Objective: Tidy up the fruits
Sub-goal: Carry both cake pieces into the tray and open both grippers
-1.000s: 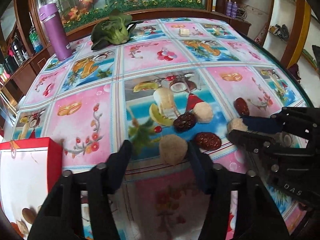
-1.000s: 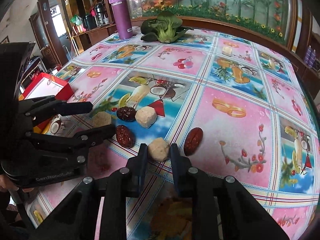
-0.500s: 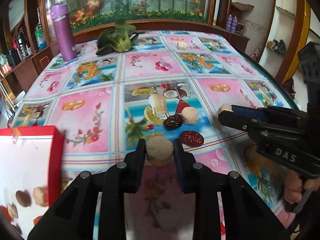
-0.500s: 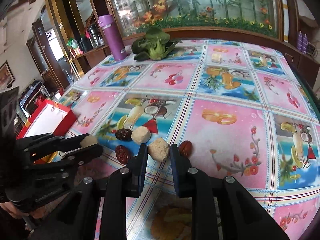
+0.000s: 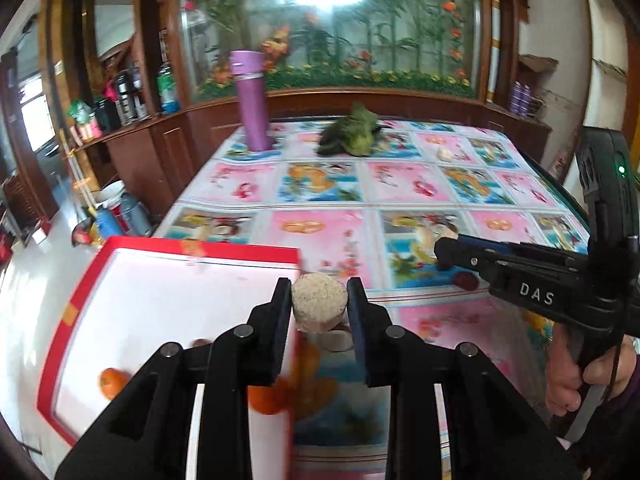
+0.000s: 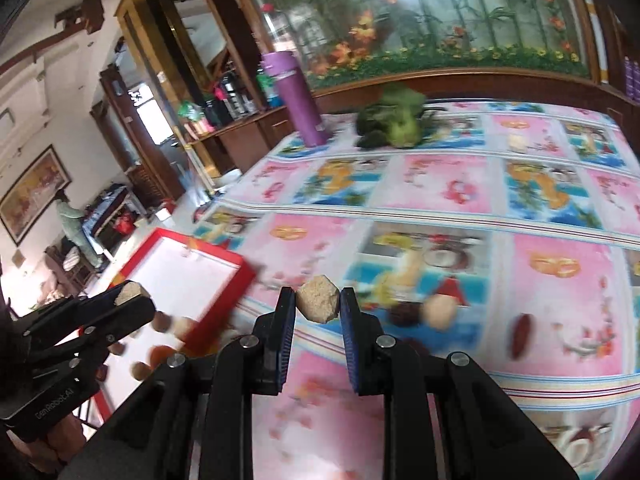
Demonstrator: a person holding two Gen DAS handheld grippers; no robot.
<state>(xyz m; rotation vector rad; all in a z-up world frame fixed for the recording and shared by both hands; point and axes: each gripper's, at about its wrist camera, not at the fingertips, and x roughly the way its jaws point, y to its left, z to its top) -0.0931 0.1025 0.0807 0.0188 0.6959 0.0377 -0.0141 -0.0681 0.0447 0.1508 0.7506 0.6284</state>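
Observation:
My left gripper [image 5: 319,300] is shut on a round beige fruit [image 5: 319,307], held in the air over the right edge of the red box [image 5: 188,246]. The box has a white inside with a small orange [image 5: 112,384] and other fruits low in it. My right gripper [image 6: 318,306] is shut on a second beige fruit [image 6: 318,304], lifted above the patterned tablecloth [image 6: 440,184]. On the cloth to its right lie a dark date [image 6: 404,314], a pale round fruit [image 6: 440,311] and a red date [image 6: 521,335]. Each gripper shows in the other's view, the left gripper [image 6: 132,294] and the right gripper [image 5: 442,246].
A purple flask [image 5: 253,100] and a green leafy vegetable [image 5: 352,136] stand at the far side of the table. A wooden cabinet with bottles runs along the left. A hand [image 5: 576,376] holds the right gripper's handle. The red box [image 6: 180,276] sits by the table's left edge.
Both grippers have lifted their beige fruits off the cloth and swung left toward the red box. The left one closed on its fruit a second ago and now hangs over the box edge.

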